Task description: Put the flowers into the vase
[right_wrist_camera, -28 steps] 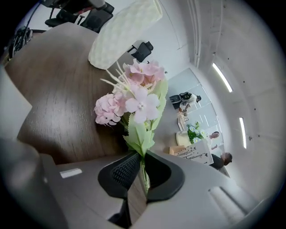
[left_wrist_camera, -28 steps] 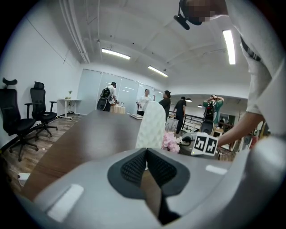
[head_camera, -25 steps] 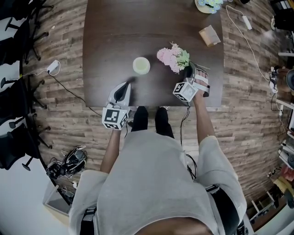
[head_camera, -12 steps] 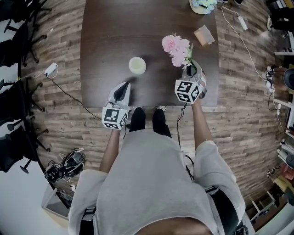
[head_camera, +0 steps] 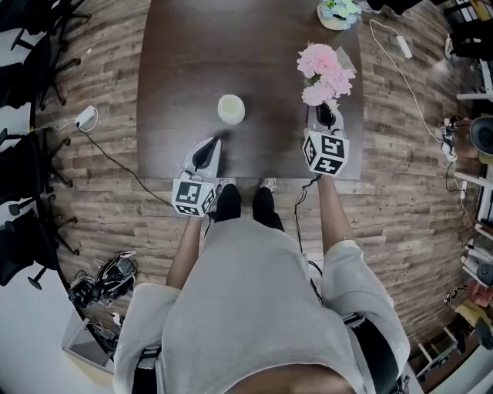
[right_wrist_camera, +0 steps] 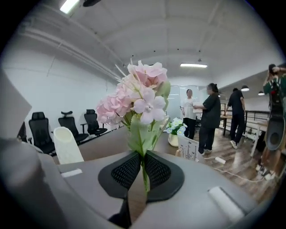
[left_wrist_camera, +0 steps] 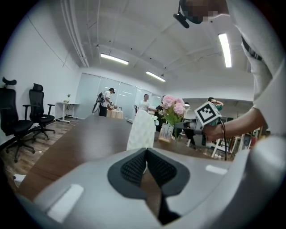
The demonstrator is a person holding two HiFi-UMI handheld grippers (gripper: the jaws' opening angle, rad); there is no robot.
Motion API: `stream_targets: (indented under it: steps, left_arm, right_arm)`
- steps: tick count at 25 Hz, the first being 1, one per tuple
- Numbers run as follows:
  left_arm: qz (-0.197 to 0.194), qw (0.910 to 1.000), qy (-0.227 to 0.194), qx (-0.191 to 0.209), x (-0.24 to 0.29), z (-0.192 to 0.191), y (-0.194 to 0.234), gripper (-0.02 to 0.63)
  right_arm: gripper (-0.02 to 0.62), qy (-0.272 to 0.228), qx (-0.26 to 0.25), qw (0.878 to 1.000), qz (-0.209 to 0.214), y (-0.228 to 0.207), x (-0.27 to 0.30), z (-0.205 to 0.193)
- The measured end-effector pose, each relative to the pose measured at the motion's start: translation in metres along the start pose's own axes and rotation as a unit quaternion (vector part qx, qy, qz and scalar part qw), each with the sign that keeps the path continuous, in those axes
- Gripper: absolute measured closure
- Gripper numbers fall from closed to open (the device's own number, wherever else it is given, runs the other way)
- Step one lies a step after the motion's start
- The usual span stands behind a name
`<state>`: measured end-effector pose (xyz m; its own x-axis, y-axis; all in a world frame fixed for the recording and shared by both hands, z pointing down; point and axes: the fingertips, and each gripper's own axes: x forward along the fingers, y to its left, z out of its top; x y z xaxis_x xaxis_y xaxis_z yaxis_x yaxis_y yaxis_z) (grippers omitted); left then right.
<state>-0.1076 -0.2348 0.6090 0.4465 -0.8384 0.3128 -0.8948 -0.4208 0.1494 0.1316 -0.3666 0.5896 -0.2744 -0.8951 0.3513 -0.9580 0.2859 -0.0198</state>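
Observation:
A bunch of pink flowers [head_camera: 325, 71] with green leaves stands upright over the right side of the dark table [head_camera: 185, 54]. My right gripper [head_camera: 326, 115] is shut on its thin stem. In the right gripper view the stem runs up between the black pads [right_wrist_camera: 156, 170] to the blooms [right_wrist_camera: 136, 96]. The cream ribbed vase [head_camera: 230, 108] stands upright mid-table, left of the flowers, and also shows as the vase [right_wrist_camera: 68, 145] at that view's left. My left gripper [head_camera: 206, 150] rests near the table's front edge, shut and empty, facing the vase [left_wrist_camera: 141, 129].
A small pot of pale flowers [head_camera: 339, 11] sits at the table's far right corner, with a printed card [right_wrist_camera: 188, 147] near it. Office chairs [head_camera: 23, 61] stand left of the table. A cable and power strip [head_camera: 404, 46] lie on the floor at right. People [right_wrist_camera: 210, 116] stand beyond.
My right gripper has risen and rolled, bringing the flowers from lying sideways to upright, and has shifted right and farther along the table. The left gripper has stayed put.

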Motion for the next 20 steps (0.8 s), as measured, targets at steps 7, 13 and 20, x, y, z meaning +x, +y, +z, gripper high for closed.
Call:
stream_targets:
  steps: [7,13,20]
  left_arm:
    - [0.004,0.9999,-0.011,-0.004,-0.009,0.003,-0.002,0.595]
    - [0.008,0.9996,-0.025,-0.007,-0.015,0.009,-0.009,0.595]
    - [0.017,0.9988,-0.045,-0.01,-0.029,0.022,0.0,0.595]
  right_arm:
    - [0.565,-0.045,0.078,0.994,0.063,0.022,-0.013,0.024]
    - [0.565,-0.078,0.054,0.988,0.12,0.052,-0.024,0.06]
    - [0.565,-0.139,0.053,0.964,0.219,0.131,-0.035,0.134]
